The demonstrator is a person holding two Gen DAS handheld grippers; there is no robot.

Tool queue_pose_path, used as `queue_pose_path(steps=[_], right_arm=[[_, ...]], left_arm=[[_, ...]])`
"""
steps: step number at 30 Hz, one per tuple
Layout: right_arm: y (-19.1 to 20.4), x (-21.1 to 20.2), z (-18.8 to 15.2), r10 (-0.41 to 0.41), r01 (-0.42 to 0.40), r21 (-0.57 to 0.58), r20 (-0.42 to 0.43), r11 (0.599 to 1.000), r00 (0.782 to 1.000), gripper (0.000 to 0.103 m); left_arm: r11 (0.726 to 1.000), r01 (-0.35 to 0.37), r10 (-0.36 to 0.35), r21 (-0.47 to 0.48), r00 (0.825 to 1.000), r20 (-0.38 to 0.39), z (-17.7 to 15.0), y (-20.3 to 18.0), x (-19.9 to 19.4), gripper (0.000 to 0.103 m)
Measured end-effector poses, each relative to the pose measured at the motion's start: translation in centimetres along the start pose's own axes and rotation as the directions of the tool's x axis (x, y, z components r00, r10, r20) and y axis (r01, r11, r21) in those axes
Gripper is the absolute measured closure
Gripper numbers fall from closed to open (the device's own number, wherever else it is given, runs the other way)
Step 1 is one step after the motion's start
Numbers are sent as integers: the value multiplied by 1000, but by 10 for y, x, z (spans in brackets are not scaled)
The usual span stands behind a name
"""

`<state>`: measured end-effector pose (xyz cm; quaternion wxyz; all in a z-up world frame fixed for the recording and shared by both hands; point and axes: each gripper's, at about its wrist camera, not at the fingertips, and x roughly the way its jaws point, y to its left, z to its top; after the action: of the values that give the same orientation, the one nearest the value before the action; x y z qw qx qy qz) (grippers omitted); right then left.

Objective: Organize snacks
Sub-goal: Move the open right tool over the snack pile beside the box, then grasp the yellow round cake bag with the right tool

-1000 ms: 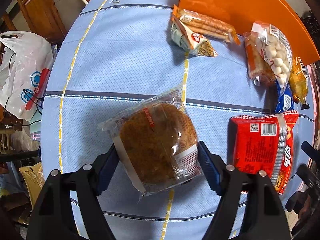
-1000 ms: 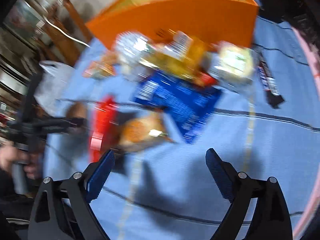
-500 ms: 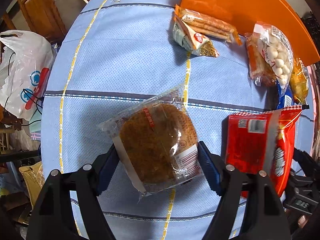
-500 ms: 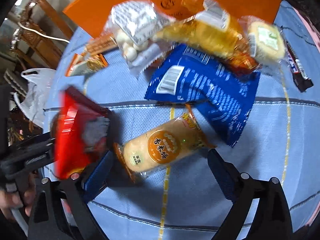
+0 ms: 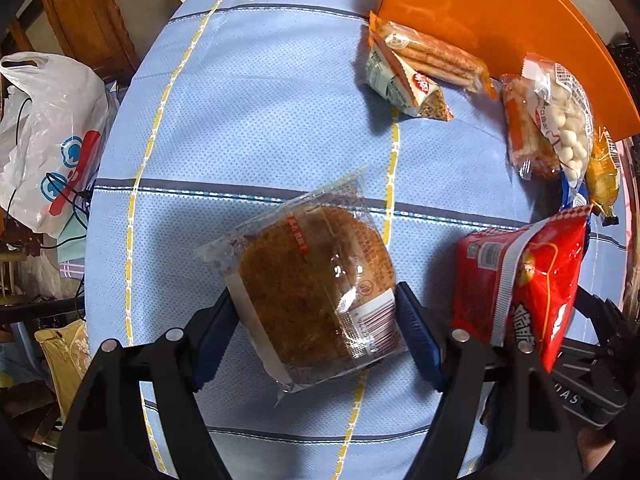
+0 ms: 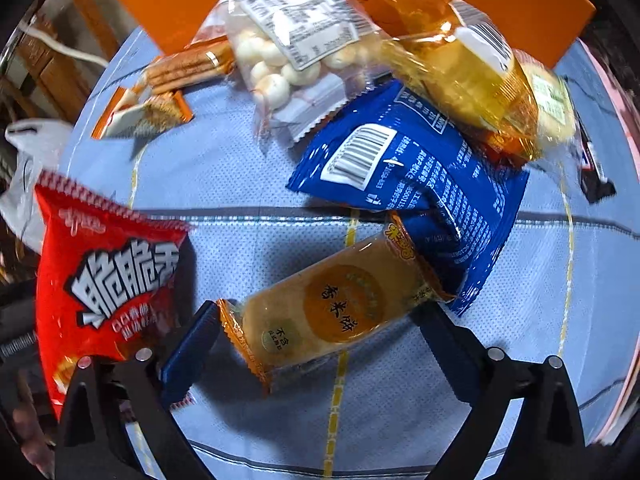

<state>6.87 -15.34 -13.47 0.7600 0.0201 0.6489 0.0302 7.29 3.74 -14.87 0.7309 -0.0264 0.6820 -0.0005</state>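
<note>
- Nearest, the left gripper points down over the blue checked tablecloth and clamps a clear-wrapped brown floss bun, one blue pad on each side.
- Just right of it, a red crisp bag stands tilted up against the right gripper's frame.
- Likewise nearest in its own view, the right gripper has its jaws wide, straddling an orange-wrapped rice cracker roll that lies on the cloth; whether the pads touch it is unclear.
- Beyond the roll lies a blue packet, barcode up.
- Farther still are a bag of white balls, yellow-wrapped cakes and biscuit sticks.
- Farthest, an orange box stands at the table's edge.
</note>
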Motion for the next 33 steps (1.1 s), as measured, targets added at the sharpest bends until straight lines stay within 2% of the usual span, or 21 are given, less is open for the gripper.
queue_pose_path(steps=[1, 4, 6, 9, 11, 13, 14, 17, 20, 23, 26, 27, 29, 31, 33], right_arm=[[3, -1, -1, -14, 14, -45, -1, 999, 1000, 14], [-8, -8, -23, -21, 14, -162, -42, 987, 999, 16], [-17, -8, -34, -38, 21, -193, -84, 981, 996, 15], [-47, -15, -47, -32, 23, -98, -87, 995, 996, 9], [-64, -20, -49, 57, -53, 42, -84, 998, 995, 6], [-72, -19, -45, 177, -157, 204, -82, 966, 981, 4], [-72, -18, -41, 200, -176, 255, -71, 951, 977, 4], [-58, -15, -27, 208, -182, 311, -52, 933, 977, 4], [-39, -11, -14, 190, -154, 315, -89, 937, 978, 4], [-34, -12, -17, 181, -128, 290, -165, 948, 970, 4], [-49, -17, -31, 113, -50, 315, -187, 948, 976, 4], [-58, -21, -36, 109, -43, 344, -174, 938, 979, 4], [-67, -26, -38, 158, -96, 407, -124, 909, 980, 4], [-70, -29, -33, 227, -171, 491, -56, 854, 972, 4], [-66, -27, -22, 260, -206, 552, -21, 808, 965, 4]], left_arm=[[1000, 0, 0, 4, 1000, -1, 0, 0, 0, 29], [1000, 8, -8, 15, 1000, -3, -2, 1, 0, 29], [1000, 13, -13, 16, 1000, -4, -4, 2, 1, 29], [1000, 19, -19, 23, 1000, -4, -5, 4, 2, 29], [999, 23, -23, 22, 1000, -4, -5, 5, 3, 29], [999, 26, -26, 21, 1000, -4, -5, 6, 3, 29], [999, 25, -25, 22, 1000, -4, -5, 7, 3, 29], [999, 15, -15, 29, 1000, -4, -5, 6, 3, 29], [999, 12, -12, 30, 1000, -4, -5, 4, 2, 29], [999, 16, -16, 28, 1000, -4, -4, 3, -1, 29], [999, 30, -30, 19, 1000, 4, -3, 7, -5, 29], [999, 34, -34, 15, 999, 9, -3, 8, -6, 29], [999, 42, -42, 12, 999, 10, -1, 10, -6, 29], [999, 45, -46, 11, 999, 14, -1, 9, -5, 29], [999, 45, -45, 14, 999, 17, 1, 9, -6, 29]])
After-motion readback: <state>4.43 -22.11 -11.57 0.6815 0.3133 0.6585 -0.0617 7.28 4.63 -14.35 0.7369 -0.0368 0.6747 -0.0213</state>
